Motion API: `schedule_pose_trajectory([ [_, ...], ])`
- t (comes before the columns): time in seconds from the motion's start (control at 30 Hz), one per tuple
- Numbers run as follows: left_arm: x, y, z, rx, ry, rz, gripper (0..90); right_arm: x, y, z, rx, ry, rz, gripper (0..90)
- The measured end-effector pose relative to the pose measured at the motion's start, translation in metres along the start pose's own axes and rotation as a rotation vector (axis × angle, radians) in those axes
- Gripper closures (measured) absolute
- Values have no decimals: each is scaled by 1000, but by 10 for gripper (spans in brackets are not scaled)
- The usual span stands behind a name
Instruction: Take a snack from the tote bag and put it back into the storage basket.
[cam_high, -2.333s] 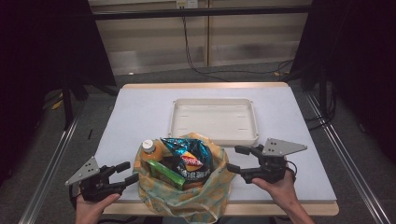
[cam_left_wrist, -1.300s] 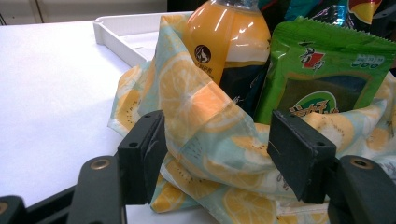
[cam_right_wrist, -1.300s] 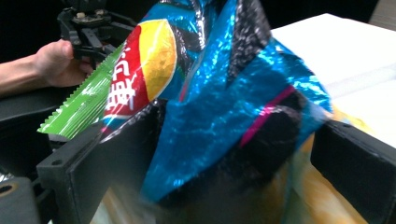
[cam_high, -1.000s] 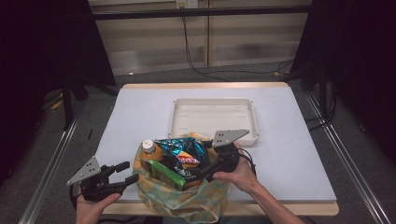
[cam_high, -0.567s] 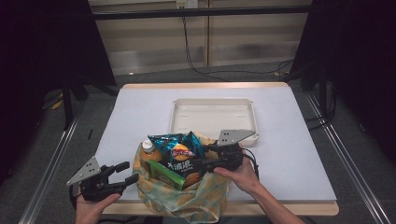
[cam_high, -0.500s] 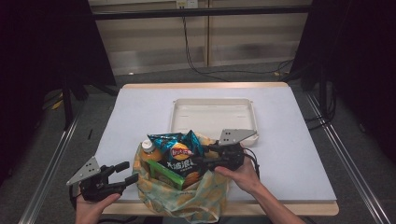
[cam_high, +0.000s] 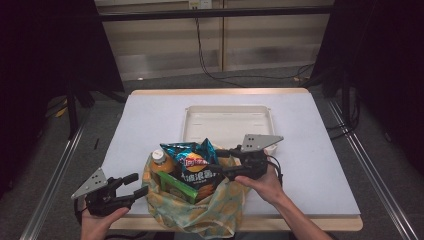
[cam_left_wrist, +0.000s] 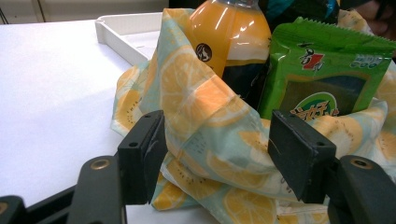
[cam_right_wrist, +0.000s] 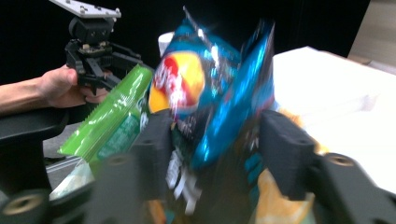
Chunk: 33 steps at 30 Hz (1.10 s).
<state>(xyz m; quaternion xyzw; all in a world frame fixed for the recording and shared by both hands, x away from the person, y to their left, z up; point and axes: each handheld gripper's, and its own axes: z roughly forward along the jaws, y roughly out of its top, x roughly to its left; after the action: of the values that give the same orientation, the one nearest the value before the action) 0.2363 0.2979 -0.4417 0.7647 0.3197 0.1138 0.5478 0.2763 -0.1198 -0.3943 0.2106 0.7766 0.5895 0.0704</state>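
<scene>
A lemon-print cloth bag (cam_high: 195, 216) (cam_left_wrist: 210, 116) sits at the table's near edge. It holds an orange juice bottle (cam_high: 160, 161) (cam_left_wrist: 229, 32), a green packet (cam_high: 177, 186) (cam_left_wrist: 327, 70) (cam_right_wrist: 112, 121) and a blue chips bag (cam_high: 192, 160) (cam_right_wrist: 210, 93). My left gripper (cam_high: 136, 184) (cam_left_wrist: 217, 154) is at the bag's left side, with both pads against a bulging fold of its cloth. My right gripper (cam_high: 219, 162) (cam_right_wrist: 210, 135) reaches in from the right. Its jaws have just been opening a little, but they still hold the chips bag upright above the other items.
A white tray (cam_high: 227, 107) (cam_left_wrist: 126, 28) lies just behind the bag at mid-table. White tabletop (cam_high: 150, 120) stretches to the left and right of it. Cables run along the floor behind the table.
My right gripper came in from the right of the bag and closed on the chips bag, which now stands higher and more upright. My left gripper has stayed in place.
</scene>
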Motion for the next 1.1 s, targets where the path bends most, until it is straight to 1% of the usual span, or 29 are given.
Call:
schedule_pose_trajectory([
  [0.03, 0, 0, 0, 3, 1, 2, 370, -1, 2, -1, -3, 2, -7, 381],
  [0.1, 0, 0, 1, 3, -16, 6, 370, -4, 9, 2, -2, 12, 3, 263],
  [0.13, -1, 0, 1, 3, 2, 2, 370, -5, 12, 4, 2, 16, 1, 236],
  [0.17, -1, 0, 1, 4, 1, 4, 370, -7, 15, 6, 6, 24, -2, 187],
  [0.2, 0, 0, 0, 6, -9, 9, 370, -9, 17, 8, 10, 43, 9, 161],
  [0.23, 0, 0, 0, 7, 2, 6, 370, -11, 20, 10, 8, 55, 9, 159],
  [0.27, 0, 0, 0, 4, 2, 1, 370, -12, 21, 13, 0, 49, -6, 144],
  [0.3, 0, 0, 0, 4, 1, -2, 370, -12, 22, 16, 3, 53, -7, 117],
  [0.33, 0, 0, 0, 4, 1, -2, 370, -13, 23, 20, 14, 71, 1, 85],
  [0.43, 1, 0, 0, -2, -18, 7, 370, -14, 21, 31, 50, 97, -6, 82],
  [0.5, 0, 0, 0, 5, -7, 10, 370, -16, 18, 38, 80, 109, 9, 49],
  [0.53, -1, 0, 0, 5, -9, 8, 370, -17, 16, 41, 95, 116, 16, 55],
  [0.6, -1, 0, 0, 7, -8, 11, 370, -18, 12, 46, 108, 139, 23, 53],
  [0.7, -1, 0, 0, 5, -7, 11, 370, -17, 11, 51, 124, 137, 10, 87],
  [0.77, -1, 0, -1, 5, -5, 12, 370, -17, 11, 50, 126, 139, 4, 154],
  [0.8, -1, 0, -1, 5, -5, 12, 370, -18, 11, 49, 124, 149, 4, 198],
  [0.87, -1, 0, 0, 6, -9, 10, 370, -18, 11, 47, 127, 139, -4, 282],
  [0.9, 0, 0, 0, 0, -25, 11, 370, -18, 11, 46, 123, 136, -8, 326],
  [0.97, 0, 0, 0, 2, -22, 11, 370, -18, 11, 45, 122, 128, -7, 367],
  [1.0, -1, 0, 0, 2, -19, 10, 370, -18, 12, 44, 124, 121, -14, 407],
  [1.1, -1, 0, 0, 2, -21, 10, 370, -16, 12, 44, 118, 130, -19, 465],
])
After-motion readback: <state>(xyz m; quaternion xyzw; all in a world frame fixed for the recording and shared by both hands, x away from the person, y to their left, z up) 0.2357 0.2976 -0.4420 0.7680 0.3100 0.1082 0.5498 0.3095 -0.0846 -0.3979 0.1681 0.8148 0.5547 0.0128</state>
